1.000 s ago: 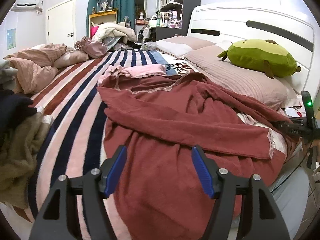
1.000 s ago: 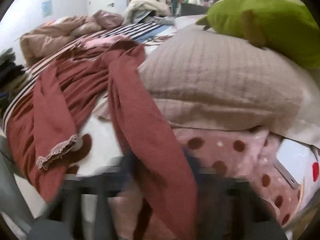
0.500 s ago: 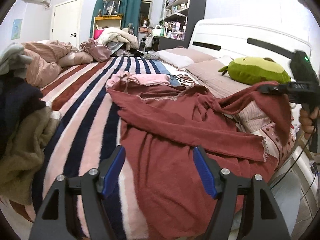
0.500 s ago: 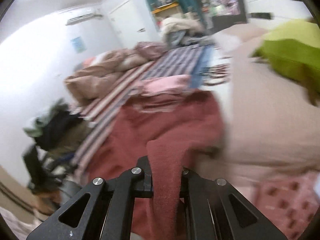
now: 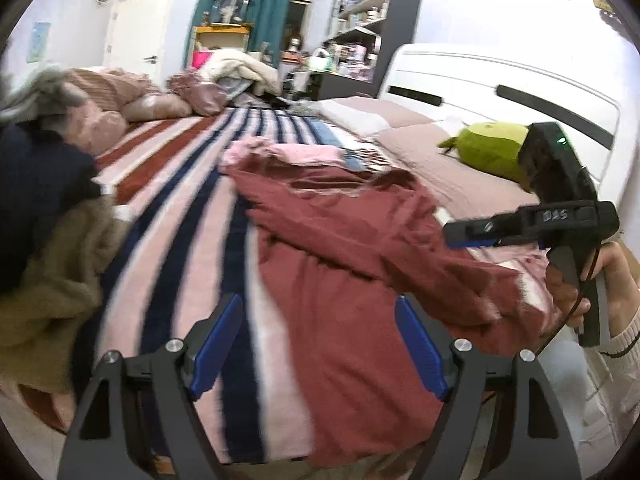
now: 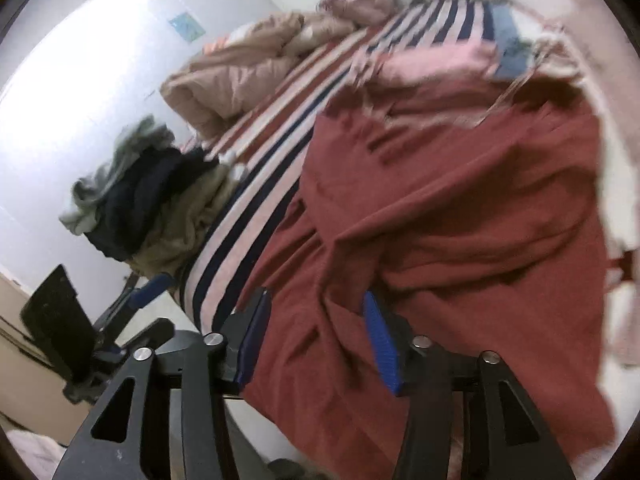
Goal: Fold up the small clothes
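A dark red garment lies spread and rumpled across the striped bed; it also shows in the right wrist view. Its sleeve lies folded over the body. My left gripper is open and empty, hovering over the garment's near hem. My right gripper is open and empty above the garment's right side; it appears from the side in the left wrist view. A pink garment lies just beyond the red one.
A heap of dark, grey and tan clothes sits at the bed's left edge. Pillows and a green plush toy lie by the white headboard. A bundled duvet lies at the far side.
My right gripper carried the red sleeve up and across the garment, then opened and let it go. The sleeve now lies on the garment's body. My left gripper stayed open and rose slightly.
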`<action>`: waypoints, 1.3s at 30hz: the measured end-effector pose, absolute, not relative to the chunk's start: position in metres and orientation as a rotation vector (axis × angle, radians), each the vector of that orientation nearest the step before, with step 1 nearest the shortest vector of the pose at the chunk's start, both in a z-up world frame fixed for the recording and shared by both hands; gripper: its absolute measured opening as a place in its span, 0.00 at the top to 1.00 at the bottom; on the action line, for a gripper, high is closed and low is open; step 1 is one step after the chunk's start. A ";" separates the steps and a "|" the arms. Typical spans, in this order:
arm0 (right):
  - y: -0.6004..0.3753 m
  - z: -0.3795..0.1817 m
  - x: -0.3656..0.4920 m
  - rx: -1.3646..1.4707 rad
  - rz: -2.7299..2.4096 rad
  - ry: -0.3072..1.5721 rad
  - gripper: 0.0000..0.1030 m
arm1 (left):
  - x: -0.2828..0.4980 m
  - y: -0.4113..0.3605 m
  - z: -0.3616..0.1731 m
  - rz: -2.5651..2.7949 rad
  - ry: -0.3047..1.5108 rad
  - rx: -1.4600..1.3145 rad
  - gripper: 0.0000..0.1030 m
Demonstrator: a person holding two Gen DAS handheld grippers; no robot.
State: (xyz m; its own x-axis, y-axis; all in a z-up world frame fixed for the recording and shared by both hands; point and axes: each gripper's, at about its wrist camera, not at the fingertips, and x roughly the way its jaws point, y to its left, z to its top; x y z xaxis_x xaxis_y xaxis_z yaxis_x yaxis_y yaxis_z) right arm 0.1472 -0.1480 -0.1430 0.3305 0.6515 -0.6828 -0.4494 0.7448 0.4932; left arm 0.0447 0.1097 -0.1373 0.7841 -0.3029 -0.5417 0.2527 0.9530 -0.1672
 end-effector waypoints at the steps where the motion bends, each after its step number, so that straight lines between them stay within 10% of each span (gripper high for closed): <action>1: -0.164 -0.134 0.140 0.220 0.702 0.967 0.50 | 0.046 0.102 -0.137 -0.327 0.600 -0.086 0.27; 9: -0.258 -0.125 0.098 0.163 0.496 0.863 0.48 | 0.057 0.002 -0.146 -0.536 0.656 -0.024 0.28; 12: -0.275 -0.134 0.089 0.194 0.472 0.851 0.48 | 0.061 -0.030 -0.148 -0.589 0.676 -0.050 0.55; 23: -0.319 -0.151 0.075 0.313 0.460 0.782 0.48 | 0.090 -0.085 -0.194 -0.334 0.787 0.116 0.35; 29: -0.327 -0.158 0.078 0.344 0.469 0.777 0.48 | 0.090 -0.067 -0.190 -0.310 0.792 0.056 0.88; 39: -0.314 -0.157 0.081 0.323 0.484 0.786 0.48 | 0.067 0.013 -0.147 -0.497 0.730 -0.172 0.91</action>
